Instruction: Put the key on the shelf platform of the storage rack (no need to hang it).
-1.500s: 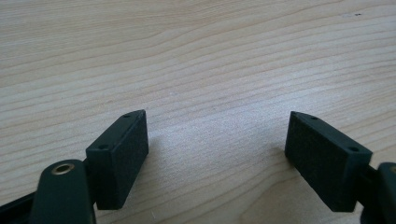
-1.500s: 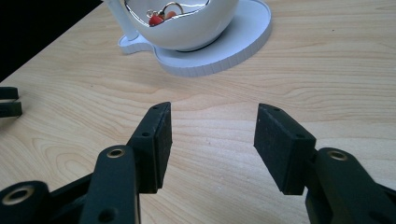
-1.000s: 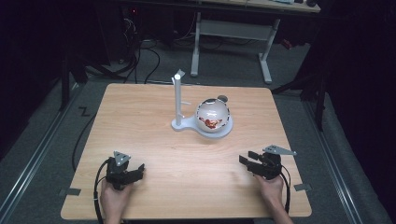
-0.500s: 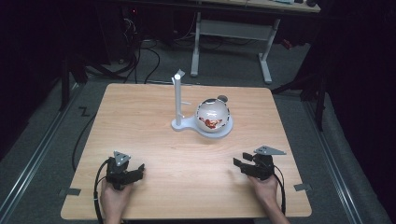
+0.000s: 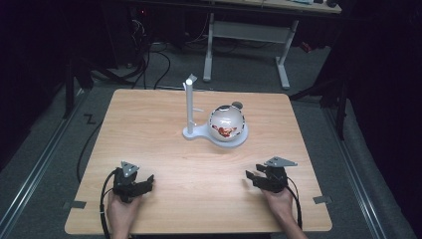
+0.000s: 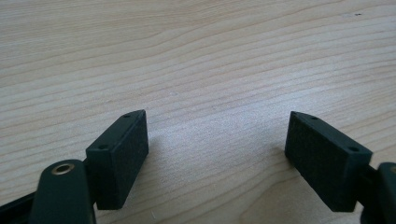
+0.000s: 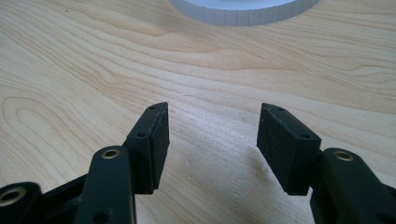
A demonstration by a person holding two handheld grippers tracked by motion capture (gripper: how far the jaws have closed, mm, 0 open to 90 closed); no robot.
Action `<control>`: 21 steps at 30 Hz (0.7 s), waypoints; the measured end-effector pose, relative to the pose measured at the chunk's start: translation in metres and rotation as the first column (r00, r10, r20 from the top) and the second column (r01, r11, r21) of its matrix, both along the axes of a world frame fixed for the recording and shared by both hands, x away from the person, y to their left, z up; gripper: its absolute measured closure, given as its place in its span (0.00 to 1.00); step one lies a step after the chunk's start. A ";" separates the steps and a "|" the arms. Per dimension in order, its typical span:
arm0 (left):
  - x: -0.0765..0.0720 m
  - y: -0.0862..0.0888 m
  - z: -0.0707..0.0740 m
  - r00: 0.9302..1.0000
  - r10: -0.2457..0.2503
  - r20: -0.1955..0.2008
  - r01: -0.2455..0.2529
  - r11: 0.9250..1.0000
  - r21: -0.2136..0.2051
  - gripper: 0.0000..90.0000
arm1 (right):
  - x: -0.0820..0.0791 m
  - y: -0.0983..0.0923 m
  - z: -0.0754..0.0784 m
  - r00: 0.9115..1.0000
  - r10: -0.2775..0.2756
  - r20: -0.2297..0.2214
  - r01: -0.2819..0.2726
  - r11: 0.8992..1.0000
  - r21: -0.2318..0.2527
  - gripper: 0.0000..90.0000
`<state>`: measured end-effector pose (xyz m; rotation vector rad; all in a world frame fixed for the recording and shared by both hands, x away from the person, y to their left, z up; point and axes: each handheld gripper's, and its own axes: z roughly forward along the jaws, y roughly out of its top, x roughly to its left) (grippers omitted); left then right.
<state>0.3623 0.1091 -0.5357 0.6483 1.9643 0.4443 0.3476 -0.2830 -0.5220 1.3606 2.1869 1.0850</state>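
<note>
- Tongs first: your right tongs [image 5: 255, 178] stand partly open and hold nothing; your left tongs [image 5: 144, 182] gape wider, also without anything, both low over the pale wooden desk [image 5: 149, 129].
- The round white ball with red marks [image 5: 227, 124] sits on the white flat stand with an upright post [image 5: 189, 107], at the middle of the desk, well apart from both tongs.
- Bring your right tongs forward slowly, open them wider before the ball, and approach from the side away from the post.
- The right gripper view cuts the stand's ribbed rim [image 7: 243, 11] at the top; the ball's small top part is hard to make out.
</note>
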 end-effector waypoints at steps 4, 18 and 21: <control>0.000 0.000 0.000 1.000 0.001 0.000 -0.001 1.000 -0.001 0.24 | 0.001 0.002 0.000 1.000 0.002 0.002 -0.002 1.000 -0.012 0.49; 0.000 0.000 0.000 1.000 0.002 0.000 -0.002 1.000 -0.002 0.24 | 0.004 0.010 -0.008 1.000 0.009 -0.002 -0.009 0.996 -0.088 0.47; 0.000 0.000 0.000 1.000 0.000 0.000 0.000 1.000 -0.001 0.24 | 0.003 0.011 -0.008 1.000 0.010 0.000 -0.010 0.995 -0.095 0.47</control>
